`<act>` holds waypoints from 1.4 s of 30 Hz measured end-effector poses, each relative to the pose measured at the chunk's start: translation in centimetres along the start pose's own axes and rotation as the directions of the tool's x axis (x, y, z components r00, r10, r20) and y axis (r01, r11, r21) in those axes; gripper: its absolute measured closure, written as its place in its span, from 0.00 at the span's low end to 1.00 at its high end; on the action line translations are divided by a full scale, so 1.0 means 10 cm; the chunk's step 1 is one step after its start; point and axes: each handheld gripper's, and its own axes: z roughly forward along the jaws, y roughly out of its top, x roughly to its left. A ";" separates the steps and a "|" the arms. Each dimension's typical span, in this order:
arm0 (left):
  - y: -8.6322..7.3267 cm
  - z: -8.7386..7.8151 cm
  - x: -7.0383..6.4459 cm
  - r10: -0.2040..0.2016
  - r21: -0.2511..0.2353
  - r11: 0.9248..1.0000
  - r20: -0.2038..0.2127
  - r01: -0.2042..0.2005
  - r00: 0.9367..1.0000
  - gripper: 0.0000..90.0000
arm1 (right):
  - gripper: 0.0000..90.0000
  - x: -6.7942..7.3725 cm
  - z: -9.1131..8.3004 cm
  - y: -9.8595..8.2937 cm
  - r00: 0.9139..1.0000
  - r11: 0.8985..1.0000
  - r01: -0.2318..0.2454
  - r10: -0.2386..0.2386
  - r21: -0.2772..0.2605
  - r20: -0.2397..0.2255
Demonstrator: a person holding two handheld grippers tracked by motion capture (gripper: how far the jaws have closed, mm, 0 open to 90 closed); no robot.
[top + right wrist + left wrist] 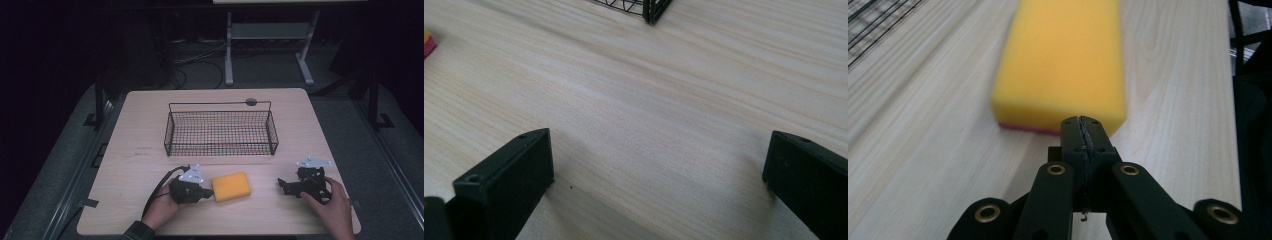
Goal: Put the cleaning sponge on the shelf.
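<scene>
The sponge [231, 186] is lain flat near the table's [140, 125] front edge, well short of the basket [220, 131]. The left gripper [207, 191] is pressed shut, empty, tips at the sponge's short side. The right gripper [284, 184] is spread wide over bare wood, nothing held. A dark floor is seen around.

Black wire basket [220, 131] stands upright on the bench [140, 165], at centre and toward the far side; nothing visible inside it. One basket corner [651, 9] appears at the top of the right gripper view. Bench surface is light wood grain. Beyond the far edge, a white frame [229, 47] stands on the dark floor, with cables [192, 62] lying left of it.
</scene>
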 end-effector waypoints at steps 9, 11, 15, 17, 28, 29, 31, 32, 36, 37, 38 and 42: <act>-0.03 -0.10 0.10 -0.051 0.015 0.999 -0.031 0.052 0.998 0.71 | 0.00 0.00 0.00 0.00 1.000 1.000 0.000 0.000 0.000 0.000; -0.03 -0.11 0.13 -0.070 0.022 0.997 -0.033 0.071 0.997 0.62 | 0.00 0.00 0.00 0.00 1.000 1.000 0.000 0.000 0.000 0.000; -0.01 -0.12 0.16 -0.082 0.032 0.996 -0.029 0.083 0.996 0.42 | 0.00 0.00 0.00 0.00 1.000 1.000 0.000 0.000 0.000 0.000; 0.02 -0.12 0.16 -0.079 0.052 0.995 -0.034 0.081 0.996 0.39 | 0.00 0.00 0.00 0.00 1.000 1.000 0.000 0.000 0.000 0.000; 0.23 -0.05 0.17 -0.057 0.123 0.990 -0.054 0.063 0.997 0.15 | 0.00 0.00 0.00 0.00 1.000 1.000 0.000 0.000 0.000 0.000; 0.25 -0.03 0.16 -0.060 0.124 0.990 -0.058 0.066 0.997 0.15 | 0.00 0.00 0.00 0.00 1.000 1.000 -0.001 0.001 0.000 0.000; 0.28 -0.01 0.16 -0.059 0.130 0.989 -0.055 0.066 0.997 0.14 | 0.00 0.00 0.00 0.00 1.000 1.000 0.000 0.000 0.000 -0.001; 0.30 0.00 0.16 -0.057 0.129 0.990 -0.054 0.064 0.997 0.14 | 0.00 0.00 0.00 0.00 1.000 1.000 -0.001 0.001 0.000 -0.001; 0.39 0.06 0.14 -0.039 0.150 0.988 -0.050 0.046 0.998 0.14 | 0.00 0.00 0.00 0.00 1.000 1.000 -0.001 0.001 0.000 -0.001; 0.42 0.08 0.13 -0.035 0.155 0.987 -0.048 0.043 0.998 0.15 | 0.00 0.00 0.00 0.00 1.000 1.000 -0.001 0.001 0.000 -0.001; 0.44 0.08 0.13 -0.027 0.162 0.986 -0.045 0.034 0.999 0.14 | 0.00 0.00 0.00 0.00 1.000 1.000 -0.001 0.001 0.000 -0.001; 0.52 0.16 0.11 -0.010 0.177 0.984 -0.038 0.016 0.999 0.15 | 0.00 0.00 0.00 0.00 1.000 1.000 -0.001 0.001 0.000 -0.001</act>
